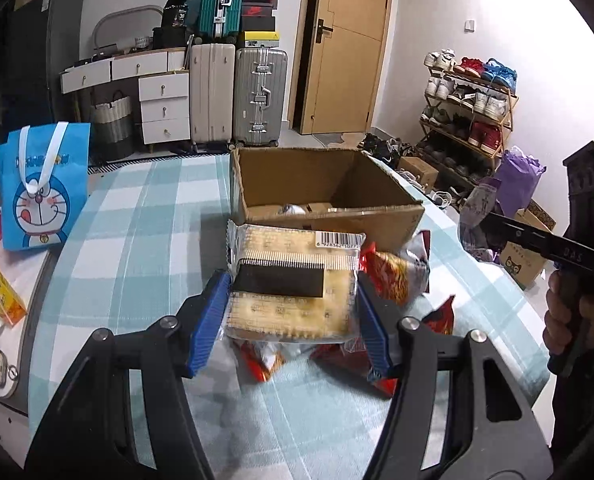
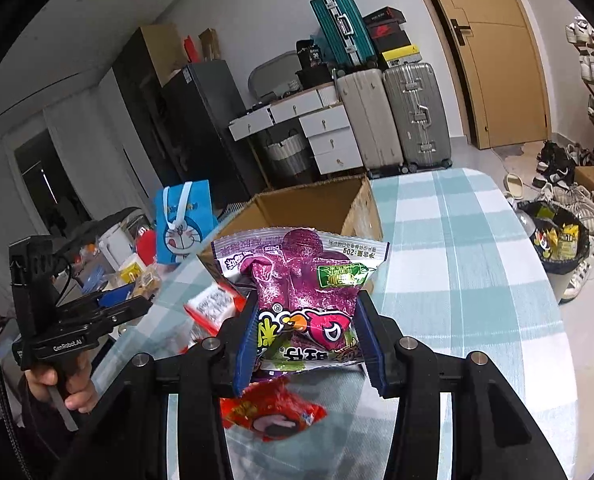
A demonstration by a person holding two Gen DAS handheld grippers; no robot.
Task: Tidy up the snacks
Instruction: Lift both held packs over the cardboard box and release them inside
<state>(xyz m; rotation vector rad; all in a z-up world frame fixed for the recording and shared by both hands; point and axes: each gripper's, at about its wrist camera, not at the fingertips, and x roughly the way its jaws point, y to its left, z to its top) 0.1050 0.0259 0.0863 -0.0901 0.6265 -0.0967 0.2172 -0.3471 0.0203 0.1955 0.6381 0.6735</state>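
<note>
On the checked table [image 1: 145,216] the open cardboard box [image 1: 325,184] is the goal, and both packets should be carried clear over its near wall before release (never dragged across the loose red snack packets [image 1: 397,276] below). The cracker packet [image 1: 293,280] is clamped in the left tongs [image 1: 293,316]; the purple snack bag [image 2: 301,280] is pinched in the right tongs [image 2: 305,336].

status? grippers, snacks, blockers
Left gripper shut on cracker pack. Right gripper shut on purple snack bag. Both held above the table, cardboard box open just ahead. Nothing in the way.
</note>
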